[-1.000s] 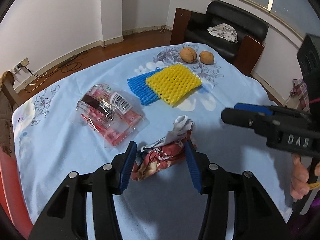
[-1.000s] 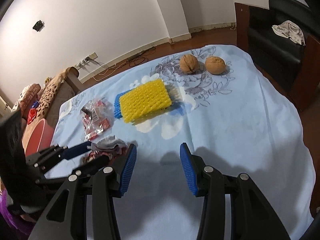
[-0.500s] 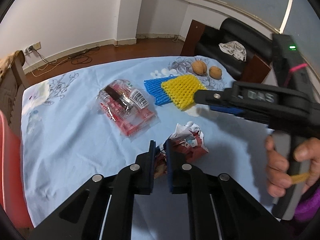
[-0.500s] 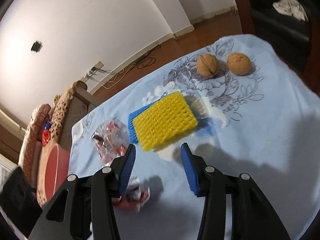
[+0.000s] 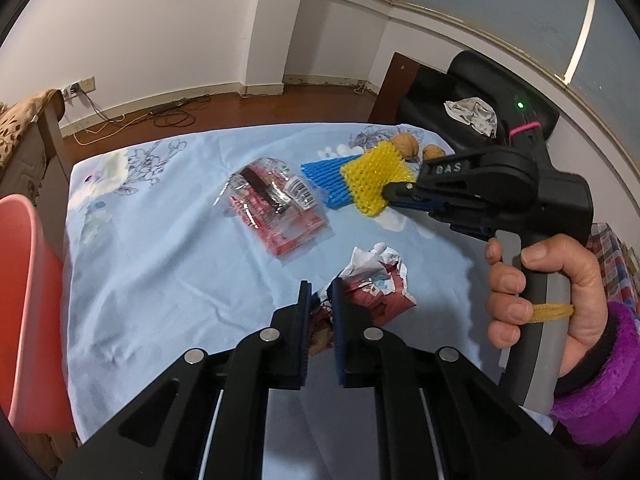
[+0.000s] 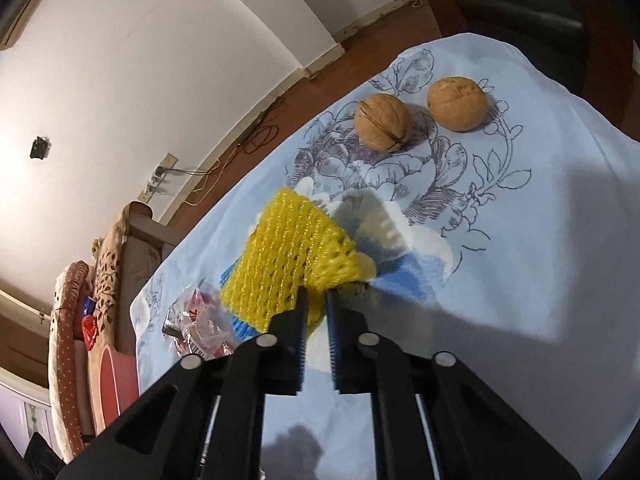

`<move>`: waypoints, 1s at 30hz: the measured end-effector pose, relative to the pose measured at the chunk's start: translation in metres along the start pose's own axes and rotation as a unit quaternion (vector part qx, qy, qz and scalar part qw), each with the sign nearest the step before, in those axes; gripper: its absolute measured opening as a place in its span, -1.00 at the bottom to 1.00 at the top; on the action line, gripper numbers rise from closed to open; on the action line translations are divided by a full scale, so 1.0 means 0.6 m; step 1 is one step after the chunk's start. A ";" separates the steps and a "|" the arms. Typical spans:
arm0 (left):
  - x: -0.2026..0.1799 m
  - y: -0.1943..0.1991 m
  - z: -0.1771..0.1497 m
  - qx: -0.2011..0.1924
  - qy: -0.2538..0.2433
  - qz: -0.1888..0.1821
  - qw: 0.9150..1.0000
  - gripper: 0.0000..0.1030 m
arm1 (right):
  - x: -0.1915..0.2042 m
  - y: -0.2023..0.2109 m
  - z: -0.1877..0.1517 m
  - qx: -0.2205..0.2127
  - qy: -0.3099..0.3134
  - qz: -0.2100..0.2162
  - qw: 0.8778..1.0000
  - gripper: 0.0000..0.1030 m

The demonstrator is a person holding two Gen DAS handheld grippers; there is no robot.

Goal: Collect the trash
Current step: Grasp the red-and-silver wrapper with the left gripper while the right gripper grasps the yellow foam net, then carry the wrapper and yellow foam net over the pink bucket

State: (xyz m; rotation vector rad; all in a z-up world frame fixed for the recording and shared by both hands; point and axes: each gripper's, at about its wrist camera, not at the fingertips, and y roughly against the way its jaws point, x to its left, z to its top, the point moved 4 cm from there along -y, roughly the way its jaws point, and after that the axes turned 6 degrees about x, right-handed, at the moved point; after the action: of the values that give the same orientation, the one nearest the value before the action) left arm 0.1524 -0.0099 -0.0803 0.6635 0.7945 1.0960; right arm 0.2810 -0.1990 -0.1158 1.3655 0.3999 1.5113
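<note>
My left gripper (image 5: 320,286) is shut on the near end of a crumpled red and white wrapper (image 5: 376,280), which still rests on the blue cloth. My right gripper (image 5: 390,192), held by a hand in a purple sleeve, reaches across to the yellow foam net (image 5: 372,178). In the right wrist view its jaws are closing tight on that net's near corner (image 6: 296,256), the right gripper (image 6: 316,296) pinching it so the net bunches up. A blue foam net (image 5: 324,178) lies partly under the yellow one. A clear plastic package (image 5: 276,208) with red print lies flat to the left.
Two walnuts (image 6: 382,122) sit on the flowered cloth (image 6: 520,240) beyond the nets. A pink bin (image 5: 28,300) stands off the table's left edge. A black chair (image 5: 472,92) with a rag on it stands behind the far corner. A wooden chair with a patterned cover (image 6: 108,272) stands at the left.
My left gripper closed on the crumpled wrapper. My right gripper swung across from the near side to the yellow net and closed on its corner.
</note>
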 end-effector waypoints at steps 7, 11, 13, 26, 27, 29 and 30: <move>0.012 0.020 -0.003 -0.010 0.016 0.007 1.000 -0.82 | 0.019 0.044 -0.020 -0.031 0.050 -0.017 0.998 -0.93; 0.021 0.036 0.003 -0.022 0.029 0.015 0.999 -0.82 | 0.036 0.076 -0.036 -0.049 0.084 -0.027 0.995 -0.93; 0.027 0.047 0.003 -0.029 0.037 0.020 0.999 -0.82 | 0.046 0.090 -0.047 -0.057 0.102 -0.033 0.993 -0.93; 0.065 0.122 0.000 -0.080 0.072 0.086 0.990 -0.82 | 0.133 0.140 -0.117 -0.074 0.213 -0.037 0.974 -0.92; 0.069 0.130 -0.001 -0.085 0.073 0.095 0.989 -0.82 | 0.144 0.138 -0.124 -0.073 0.221 -0.036 0.972 -0.92; 0.077 0.143 -0.004 -0.091 0.077 0.105 0.987 -0.82 | 0.163 0.135 -0.136 -0.071 0.238 -0.033 0.968 -0.92; 0.083 0.148 -0.006 -0.093 0.082 0.111 0.986 -0.81 | 0.171 0.133 -0.140 -0.069 0.244 -0.031 0.967 -0.92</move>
State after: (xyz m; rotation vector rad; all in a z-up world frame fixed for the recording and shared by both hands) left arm 0.1163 0.0659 -0.0224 0.5162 0.7590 1.4235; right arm 0.1875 -0.1177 -0.0231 0.8532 0.6245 1.7828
